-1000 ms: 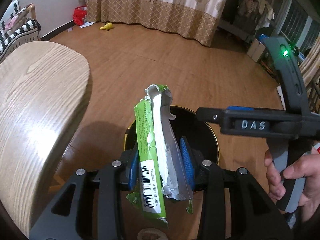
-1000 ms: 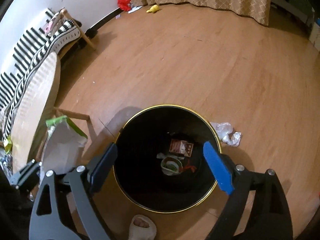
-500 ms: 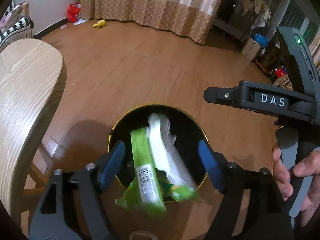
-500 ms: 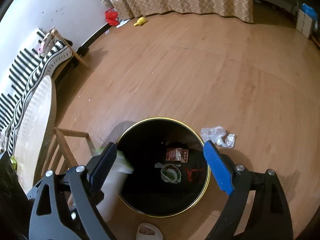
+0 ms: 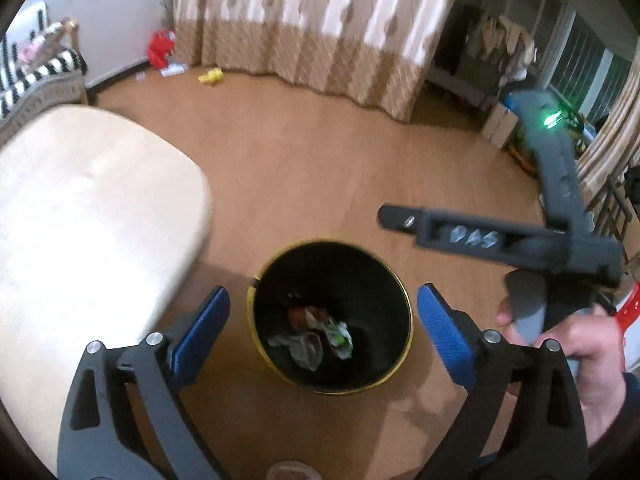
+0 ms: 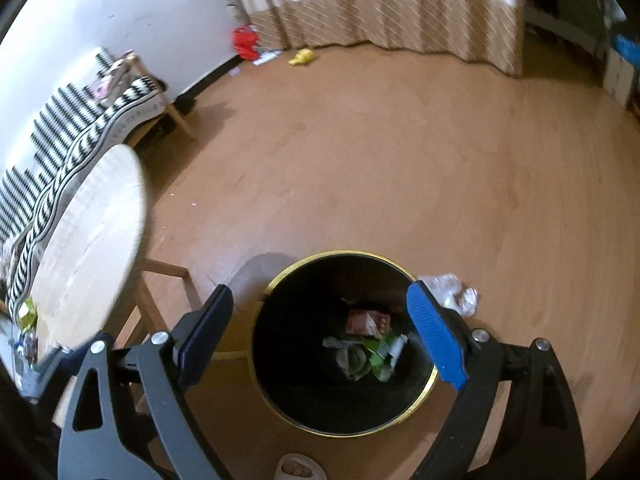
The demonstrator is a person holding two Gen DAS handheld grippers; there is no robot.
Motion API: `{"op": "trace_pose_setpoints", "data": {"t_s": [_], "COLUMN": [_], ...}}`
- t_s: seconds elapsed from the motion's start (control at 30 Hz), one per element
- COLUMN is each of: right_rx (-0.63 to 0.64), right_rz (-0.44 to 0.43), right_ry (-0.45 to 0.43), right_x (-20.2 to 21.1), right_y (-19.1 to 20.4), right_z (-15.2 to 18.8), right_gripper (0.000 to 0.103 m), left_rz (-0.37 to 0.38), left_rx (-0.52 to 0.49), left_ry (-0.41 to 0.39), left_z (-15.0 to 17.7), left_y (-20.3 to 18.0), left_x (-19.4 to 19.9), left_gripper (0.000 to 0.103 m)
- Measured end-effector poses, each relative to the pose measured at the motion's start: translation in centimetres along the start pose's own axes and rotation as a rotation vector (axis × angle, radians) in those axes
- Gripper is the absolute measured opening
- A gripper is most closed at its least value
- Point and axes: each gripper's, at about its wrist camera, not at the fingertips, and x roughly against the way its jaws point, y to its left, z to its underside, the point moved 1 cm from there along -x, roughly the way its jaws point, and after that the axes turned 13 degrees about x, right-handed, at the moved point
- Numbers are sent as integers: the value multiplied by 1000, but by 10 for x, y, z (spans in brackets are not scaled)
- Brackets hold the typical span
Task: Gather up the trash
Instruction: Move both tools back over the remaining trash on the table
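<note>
Trash (image 5: 316, 340) lies in the black gold-rimmed bin (image 5: 402, 300). Our left gripper (image 5: 323, 334) has just been opening, empty; our right gripper (image 6: 320, 334) hangs spread above it.

Wooden floor (image 6: 400, 168) carries a black, gold-rimmed bin (image 6: 280, 396), crumpled plastic (image 6: 452, 292) just beside its rim, a yellow item (image 6: 302, 57) and red bag (image 6: 245, 42) near the curtain.

Blurred "DAS" (white letters), on the right gripper (image 5: 472, 236) body
</note>
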Motion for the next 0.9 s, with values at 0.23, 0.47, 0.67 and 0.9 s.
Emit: {"op": "trace_pose_setpoints", "data": {"t_s": [0.23,0.47,0.67,0.9], "right_rx": [166,377,552,744], "right_rz": [-94,-235,-365,-458], "right_ry": [-18,-7,14,56], "right_x": [8,12,20,22], "right_y": [102,240,370,512], "right_z": [-15,-12,9,49], "right_gripper": [86,86,86,86], "left_rz": [-160,-358,-512,-564], "left_rx": [62,226,380,527], "left_ry": [-114,-210,-273,-283], "left_z": [1,32,81,137], "left_y": [75,190,283,366], "left_x": [87,194,285,352], "left_gripper": [95,95,95,95]}}
